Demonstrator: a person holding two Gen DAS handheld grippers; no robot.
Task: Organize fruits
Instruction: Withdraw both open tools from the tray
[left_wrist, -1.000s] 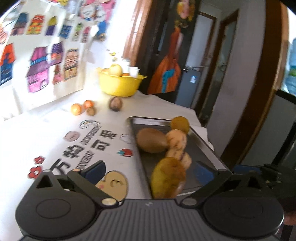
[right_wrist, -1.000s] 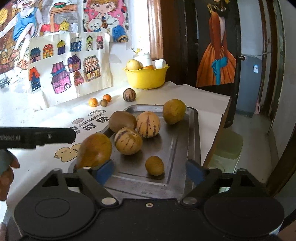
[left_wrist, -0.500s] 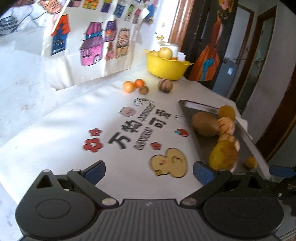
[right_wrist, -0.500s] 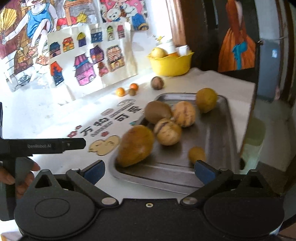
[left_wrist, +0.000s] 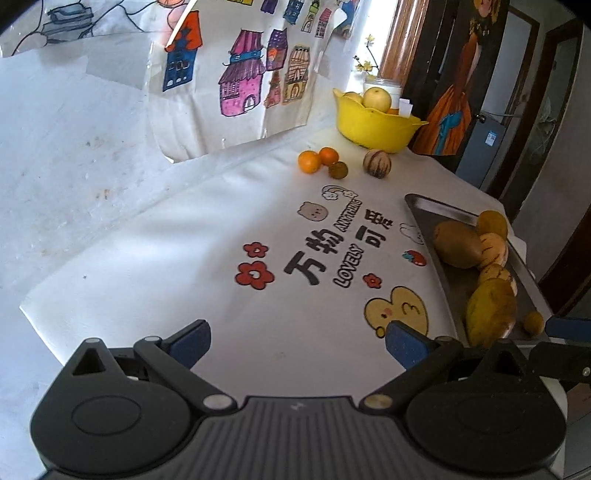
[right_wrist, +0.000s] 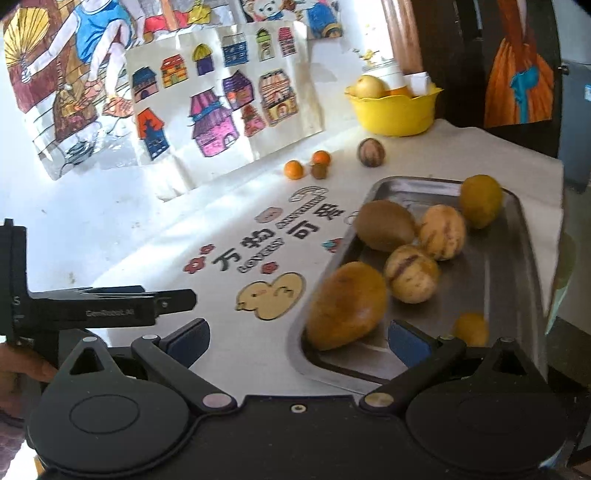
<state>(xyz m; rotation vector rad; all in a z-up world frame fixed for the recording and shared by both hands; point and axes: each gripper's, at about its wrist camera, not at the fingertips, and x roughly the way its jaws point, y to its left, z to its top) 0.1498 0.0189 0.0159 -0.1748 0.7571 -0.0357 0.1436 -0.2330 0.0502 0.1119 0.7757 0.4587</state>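
Note:
A steel tray (right_wrist: 517, 295) on the right holds several fruits: a mango (right_wrist: 347, 306), a kiwi (right_wrist: 384, 225), two striped melons (right_wrist: 441, 230), a yellow fruit (right_wrist: 480, 199) and a small one (right_wrist: 471, 328). The tray also shows in the left wrist view (left_wrist: 424, 210). Two oranges (left_wrist: 317, 159), a small brown fruit (left_wrist: 338, 170) and a striped melon (left_wrist: 376, 163) lie on the cloth near a yellow bowl (left_wrist: 373, 127) of fruit. My left gripper (left_wrist: 295, 341) is open and empty over the printed cloth. My right gripper (right_wrist: 297, 341) is open and empty at the tray's near left corner.
A white printed cloth (left_wrist: 184, 266) covers the table. Children's drawings (right_wrist: 221, 96) hang on the wall behind. The table's right edge drops off beyond the tray, with a dark door (left_wrist: 454, 92) past it. The left gripper's body (right_wrist: 103, 306) sits left of my right gripper.
My left gripper has swung left, away from the tray, over the printed cloth. My right gripper has drawn back and shifted left to the tray's near corner. Both stay open.

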